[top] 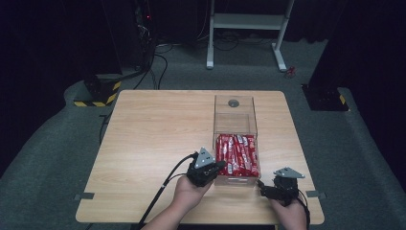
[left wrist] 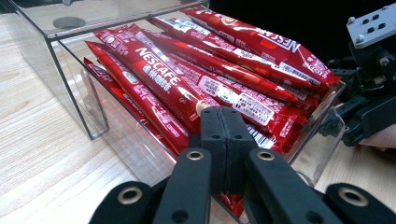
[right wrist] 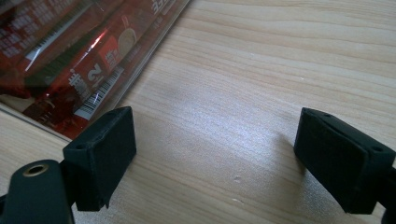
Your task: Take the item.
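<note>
- High view: a wooden table [top: 153, 143] carries a clear box [top: 234, 112] right of centre, its near half packed with red sachets [top: 237, 154].
- High view: the left gripper [top: 221, 165] sits at the box's near left corner, held in the person's left hand [top: 189, 191], jaws pointing toward the sachets.
- High view: the right gripper [top: 261, 184] rests near the table's near right edge, just outside the box's near right corner, held in the right hand [top: 287, 211].
- Left gripper view: the 2 jaws meet pad to pad over the near wall of the box [left wrist: 74, 84]; I cannot tell whether a sachet end is pinched between them. No earlier picture is at hand, so only this closed stance is told.
- Left gripper view: the sachets [left wrist: 205, 70] lie side by side, long and sloping, directly ahead of the jaws and touching distance from the tips; the right gripper [left wrist: 369, 107] stands beyond the box at the right.
- Right gripper view: the 2 jaws stand wide apart over bare wood [right wrist: 261, 70], nothing between them; the box corner with sachets [right wrist: 70, 51] lies just beside the left jaw.
</note>
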Demonstrator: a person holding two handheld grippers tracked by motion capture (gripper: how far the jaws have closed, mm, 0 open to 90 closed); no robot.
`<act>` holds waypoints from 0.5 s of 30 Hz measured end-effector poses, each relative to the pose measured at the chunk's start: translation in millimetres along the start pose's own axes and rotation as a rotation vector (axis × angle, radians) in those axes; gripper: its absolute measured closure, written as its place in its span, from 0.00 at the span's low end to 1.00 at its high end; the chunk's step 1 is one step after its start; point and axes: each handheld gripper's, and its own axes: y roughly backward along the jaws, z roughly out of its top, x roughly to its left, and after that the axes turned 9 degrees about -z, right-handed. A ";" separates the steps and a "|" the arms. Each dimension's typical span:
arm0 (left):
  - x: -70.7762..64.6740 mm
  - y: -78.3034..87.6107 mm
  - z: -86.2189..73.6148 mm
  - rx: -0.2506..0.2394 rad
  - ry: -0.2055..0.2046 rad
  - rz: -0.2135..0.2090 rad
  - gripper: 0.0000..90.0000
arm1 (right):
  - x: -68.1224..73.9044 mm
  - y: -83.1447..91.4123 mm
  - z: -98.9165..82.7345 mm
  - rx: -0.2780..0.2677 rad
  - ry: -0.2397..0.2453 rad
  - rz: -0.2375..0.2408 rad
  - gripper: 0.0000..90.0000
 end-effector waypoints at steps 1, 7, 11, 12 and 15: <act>-0.2 0.0 0.0 -0.003 0.003 -0.001 1.00 | 0.0 0.0 0.0 -0.001 0.001 0.000 0.14; -0.6 2.1 0.1 -0.014 0.007 -0.006 1.00 | 0.0 0.2 -0.4 -0.004 0.005 0.002 0.15; -1.7 4.9 0.1 -0.023 0.002 -0.008 1.00 | 0.0 0.3 -0.4 -0.004 0.005 0.003 0.15; -2.0 5.2 0.2 -0.026 0.003 -0.010 1.00 | -0.2 0.2 -0.4 -0.006 0.008 0.003 0.15; -2.4 6.3 0.6 -0.035 -0.001 -0.012 1.00 | -0.1 0.3 -0.4 -0.005 0.007 0.002 0.15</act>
